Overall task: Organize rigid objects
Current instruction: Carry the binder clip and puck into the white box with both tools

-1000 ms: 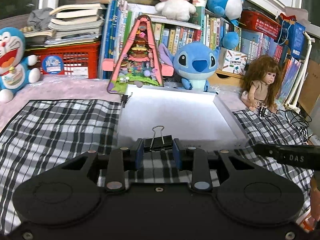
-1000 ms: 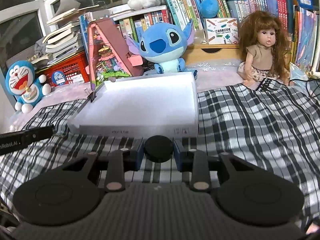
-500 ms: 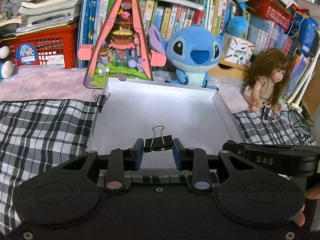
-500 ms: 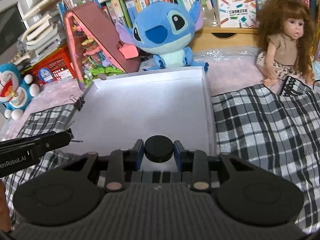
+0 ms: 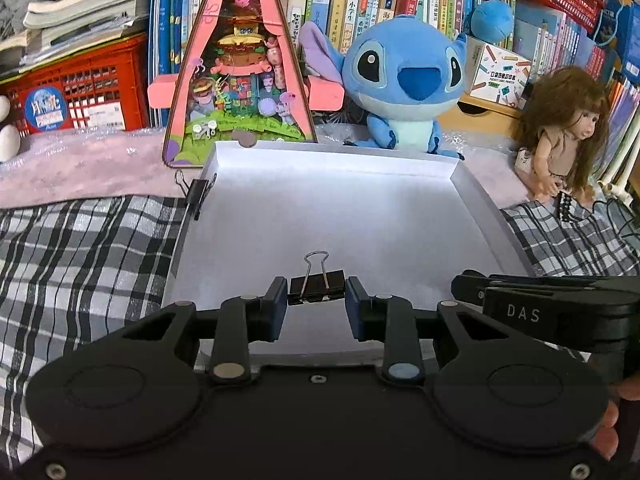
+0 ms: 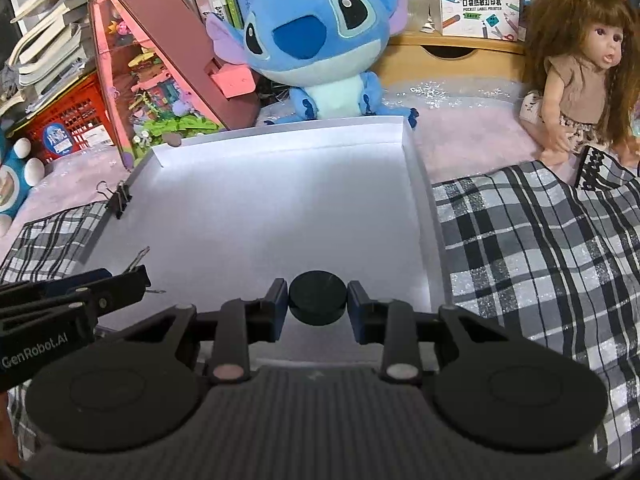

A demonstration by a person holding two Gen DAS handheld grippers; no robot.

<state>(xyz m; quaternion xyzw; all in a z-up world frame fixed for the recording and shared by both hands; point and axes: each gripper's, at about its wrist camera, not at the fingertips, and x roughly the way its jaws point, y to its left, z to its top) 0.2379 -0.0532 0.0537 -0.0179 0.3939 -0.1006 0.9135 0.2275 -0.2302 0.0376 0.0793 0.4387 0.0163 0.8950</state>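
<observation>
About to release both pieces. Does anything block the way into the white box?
Nothing visible. The binder clip in the left gripper and the black disc in the right gripper hang over the white box, whose floor is bare.

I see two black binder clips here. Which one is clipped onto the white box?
The far binder clip, fastened on the white box's left wall. The other clip is held in the left tool above the box.
</observation>
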